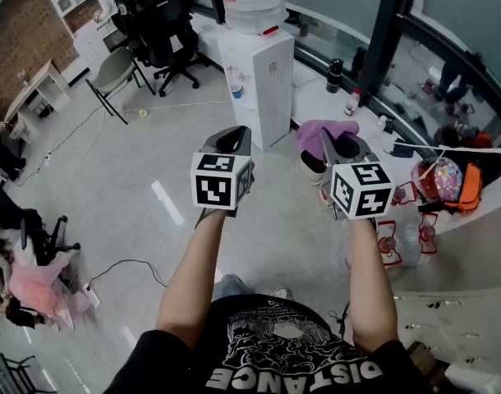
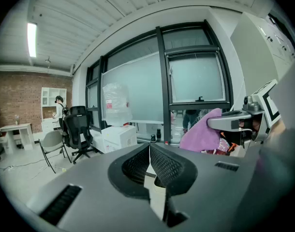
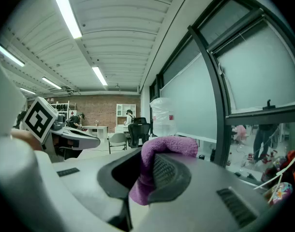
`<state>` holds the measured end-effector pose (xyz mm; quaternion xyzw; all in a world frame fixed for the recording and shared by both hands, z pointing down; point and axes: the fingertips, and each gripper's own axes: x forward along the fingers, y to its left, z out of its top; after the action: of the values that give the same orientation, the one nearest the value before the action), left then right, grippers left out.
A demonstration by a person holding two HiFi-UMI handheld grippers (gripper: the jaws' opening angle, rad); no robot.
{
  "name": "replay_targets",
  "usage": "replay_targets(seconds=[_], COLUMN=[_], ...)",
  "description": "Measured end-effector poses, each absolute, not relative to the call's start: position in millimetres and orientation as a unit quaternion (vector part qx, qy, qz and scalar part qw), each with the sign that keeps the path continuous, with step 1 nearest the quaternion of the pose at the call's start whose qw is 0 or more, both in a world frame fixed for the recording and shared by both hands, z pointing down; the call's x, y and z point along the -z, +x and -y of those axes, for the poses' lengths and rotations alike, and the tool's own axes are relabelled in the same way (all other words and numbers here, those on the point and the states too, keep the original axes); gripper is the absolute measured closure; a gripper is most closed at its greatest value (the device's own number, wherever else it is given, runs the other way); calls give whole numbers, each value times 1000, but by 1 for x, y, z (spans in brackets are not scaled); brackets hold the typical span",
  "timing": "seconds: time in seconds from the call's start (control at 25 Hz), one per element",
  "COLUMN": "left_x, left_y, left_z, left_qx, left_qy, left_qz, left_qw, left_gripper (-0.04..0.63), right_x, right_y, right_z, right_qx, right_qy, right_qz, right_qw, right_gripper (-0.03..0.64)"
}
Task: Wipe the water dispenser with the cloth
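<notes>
My right gripper (image 1: 339, 144) is clamped on the purple cloth (image 1: 316, 135); my left gripper (image 1: 231, 140) has its 2 jaws pressed together, empty. The water dispenser (image 1: 263, 80) stands at the floor's far edge, well apart from both

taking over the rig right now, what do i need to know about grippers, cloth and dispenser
Left gripper: jaws together, nothing between them.
Right gripper: shut on the purple cloth, which folds over one jaw.
Water dispenser: white, with a bottle on top, standing on the floor ahead by the window ledge. Both grippers are held short of it, not touching it.
Done: cloth is in the grip.
Left: step up to the dispenser and wipe it.
</notes>
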<state>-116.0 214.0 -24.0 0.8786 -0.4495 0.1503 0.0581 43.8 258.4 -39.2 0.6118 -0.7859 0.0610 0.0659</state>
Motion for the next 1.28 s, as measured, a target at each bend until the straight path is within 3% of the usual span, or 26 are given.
replay_targets(seconds=[0.56,1.28], left_x=[10,8], left_y=[-115,-103], left_z=[-176,29], left_qx=[-152,-148], left_qy=[885,908], left_qz=[435,385], left_qw=[63,77], left_gripper=[568,568], right_x=[21,29], right_y=[33,19], right_z=[-223,-20], right_qx=[-76,-85], right_qy=[609,628], right_qz=[786,768], right_qw=[73,89], right_gripper=[575,575])
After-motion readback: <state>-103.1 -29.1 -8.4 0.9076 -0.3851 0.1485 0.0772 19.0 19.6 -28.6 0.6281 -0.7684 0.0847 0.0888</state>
